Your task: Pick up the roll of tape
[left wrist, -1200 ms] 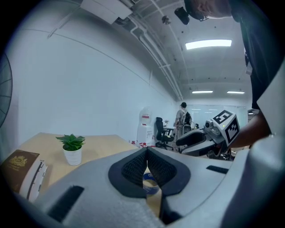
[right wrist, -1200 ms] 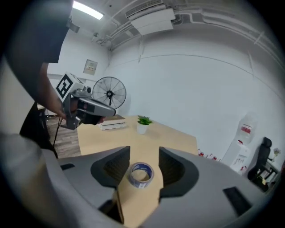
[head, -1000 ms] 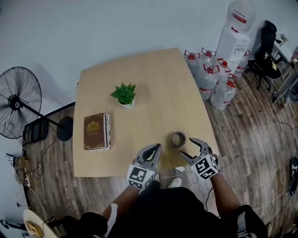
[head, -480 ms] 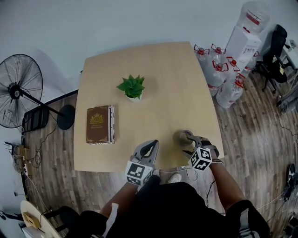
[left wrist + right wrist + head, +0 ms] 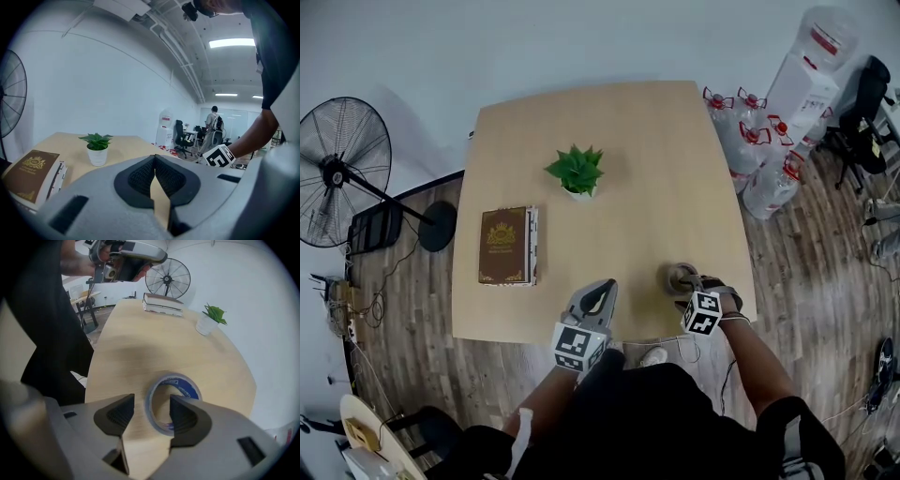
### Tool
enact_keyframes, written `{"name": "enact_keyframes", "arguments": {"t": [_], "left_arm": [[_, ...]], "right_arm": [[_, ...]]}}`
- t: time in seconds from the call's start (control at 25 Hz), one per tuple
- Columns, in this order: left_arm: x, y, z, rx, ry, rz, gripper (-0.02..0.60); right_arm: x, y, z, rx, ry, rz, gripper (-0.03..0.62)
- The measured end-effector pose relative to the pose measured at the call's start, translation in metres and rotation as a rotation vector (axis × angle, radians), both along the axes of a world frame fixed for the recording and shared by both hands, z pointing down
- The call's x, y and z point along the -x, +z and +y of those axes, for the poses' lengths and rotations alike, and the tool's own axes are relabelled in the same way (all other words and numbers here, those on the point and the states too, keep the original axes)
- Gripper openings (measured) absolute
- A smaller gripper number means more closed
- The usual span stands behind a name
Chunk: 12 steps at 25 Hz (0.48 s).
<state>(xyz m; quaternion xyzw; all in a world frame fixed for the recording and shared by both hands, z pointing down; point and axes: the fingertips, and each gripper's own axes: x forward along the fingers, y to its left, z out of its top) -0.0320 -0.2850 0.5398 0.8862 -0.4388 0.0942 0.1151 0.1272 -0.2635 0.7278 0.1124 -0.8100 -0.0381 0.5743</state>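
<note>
A: Entry on the task item. Where is it?

B: The grey roll of tape with a blue-printed core (image 5: 679, 276) lies flat on the pale wooden bench (image 5: 628, 141), close to the near right corner in the head view. The right gripper view shows the ring (image 5: 185, 389) hole-up, with bare wood visible through the centre.

A: Right gripper?

B: The right gripper (image 5: 685, 284) sits low over the roll. Its jaws are spread. In its own view (image 5: 151, 406) one jaw stands over the hole and the other outside the ring, with the near wall of the roll between them. A strip of bench shows between the outer jaw and the wall. Contact on the inner side: cannot tell.

A: Left gripper?

B: The left gripper (image 5: 601, 285) is at the near edge of the bench, well apart from the roll. Its jaws are pressed together at the tips (image 5: 154, 161), with nothing between them.

A: Other items?

B: A brown hardcover book with a gold emblem (image 5: 507, 246) lies flat toward the left side. A small green plant in a white pot (image 5: 577, 173) stands upright further back, apart from the book. Off the bench, a black pedestal fan (image 5: 342, 173) stands on the floor to the left, and clear water bottles with red caps (image 5: 759, 159) are clustered to the right.
</note>
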Motion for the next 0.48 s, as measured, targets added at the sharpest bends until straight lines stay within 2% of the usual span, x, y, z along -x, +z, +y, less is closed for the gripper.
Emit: {"name": "enact_keyframes", "arguments": {"t": [0.24, 0.4, 0.48], "left_arm": [[0.0006, 0.0017, -0.0035, 0.002, -0.005, 0.005, 0.003], [-0.0005, 0.0011, -0.006, 0.001, -0.005, 0.01, 0.003], [0.0007, 0.0013, -0.0071, 0.002, -0.008, 0.011, 0.003]], "right_arm": [[0.0, 0.011, -0.0022, 0.037, -0.024, 0.045, 0.193], [0.0023, 0.0105, -0.0045, 0.03, -0.055, 0.067, 0.146], [0.0036, 0.0121, -0.0031, 0.03, -0.076, 0.084, 0.103]]}}
